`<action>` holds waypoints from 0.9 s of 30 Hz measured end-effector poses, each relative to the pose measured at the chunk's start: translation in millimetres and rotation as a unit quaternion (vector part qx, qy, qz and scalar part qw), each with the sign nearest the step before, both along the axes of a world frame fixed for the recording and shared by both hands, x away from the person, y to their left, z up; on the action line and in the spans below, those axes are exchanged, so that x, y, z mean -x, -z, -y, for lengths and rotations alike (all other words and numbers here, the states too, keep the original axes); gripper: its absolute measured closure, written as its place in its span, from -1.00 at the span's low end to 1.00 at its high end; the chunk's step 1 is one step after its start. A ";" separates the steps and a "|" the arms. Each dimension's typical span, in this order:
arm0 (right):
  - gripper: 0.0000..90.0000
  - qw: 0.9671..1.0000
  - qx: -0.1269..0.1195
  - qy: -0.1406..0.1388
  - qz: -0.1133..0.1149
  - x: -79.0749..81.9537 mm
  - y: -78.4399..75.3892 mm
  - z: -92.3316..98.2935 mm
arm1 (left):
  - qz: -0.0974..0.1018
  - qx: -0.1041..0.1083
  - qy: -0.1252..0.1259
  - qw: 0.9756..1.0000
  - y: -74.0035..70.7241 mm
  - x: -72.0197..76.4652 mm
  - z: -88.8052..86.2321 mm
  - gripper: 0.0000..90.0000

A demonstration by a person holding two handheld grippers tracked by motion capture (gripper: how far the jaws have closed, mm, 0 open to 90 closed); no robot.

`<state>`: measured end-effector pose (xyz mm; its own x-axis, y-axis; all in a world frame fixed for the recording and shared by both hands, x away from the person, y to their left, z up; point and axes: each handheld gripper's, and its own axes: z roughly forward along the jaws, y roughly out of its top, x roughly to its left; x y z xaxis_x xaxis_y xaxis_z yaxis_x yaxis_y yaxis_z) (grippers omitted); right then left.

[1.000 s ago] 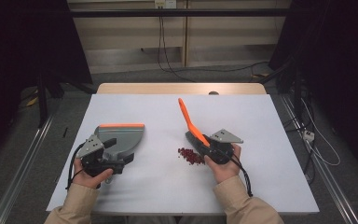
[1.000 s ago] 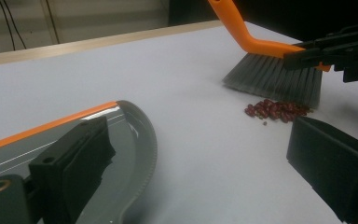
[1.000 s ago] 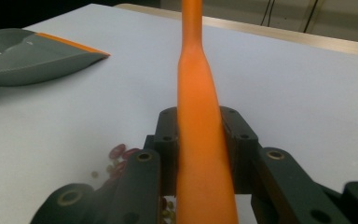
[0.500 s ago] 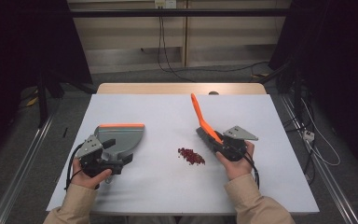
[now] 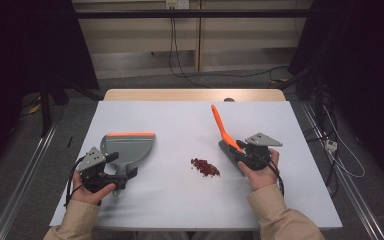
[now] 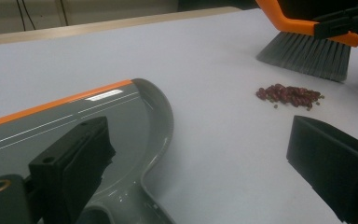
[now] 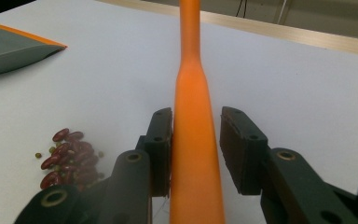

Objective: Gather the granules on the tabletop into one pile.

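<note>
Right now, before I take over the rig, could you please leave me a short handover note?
Left hand-held gripper: open, jaws straddling the dustpan handle, the pan flat on the table.
Right hand-held gripper: jaws just been opening, the brush handle between them, one pad apart from it.
Beans: one small pile between the pan and the brush bristles.
Done: none in the pan.
Left: regrip both, then sweep the beans into the pan.

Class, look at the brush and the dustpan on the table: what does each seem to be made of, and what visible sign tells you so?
Brush: orange handle, probably moulded plastic, smooth with a soft sheen; the grey bristles look like fine synthetic fibres. Dustpan: likely hard grey plastic, glossy with moulded ridges; its orange front lip may be rubber, though that is uncertain.
</note>
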<state>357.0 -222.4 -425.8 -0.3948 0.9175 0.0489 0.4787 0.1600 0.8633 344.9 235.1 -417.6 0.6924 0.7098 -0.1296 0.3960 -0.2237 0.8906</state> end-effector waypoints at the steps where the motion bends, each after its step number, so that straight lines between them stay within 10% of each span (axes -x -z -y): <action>1: 0.44 1.000 0.001 -0.003 -0.008 -2.3 -1.6 -0.7 | 0.000 -0.003 -0.001 1.000 0.1 0.2 -0.6 -0.86; 13: 0.58 0.998 0.026 -0.005 -0.057 -18.5 -2.3 -7.7 | -0.029 -0.040 -0.037 0.998 6.8 2.3 -9.6 -0.85; 27: 0.58 0.998 0.022 0.000 -0.052 -15.5 -1.3 -9.9 | -0.040 -0.070 -0.063 0.995 14.6 1.9 -14.6 -0.76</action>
<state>372.5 -212.5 -424.6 -0.3903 0.9193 0.0503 0.5658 0.1964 0.8008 343.0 249.6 -432.2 0.5882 0.8052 -0.0752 0.4974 -0.2868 0.8188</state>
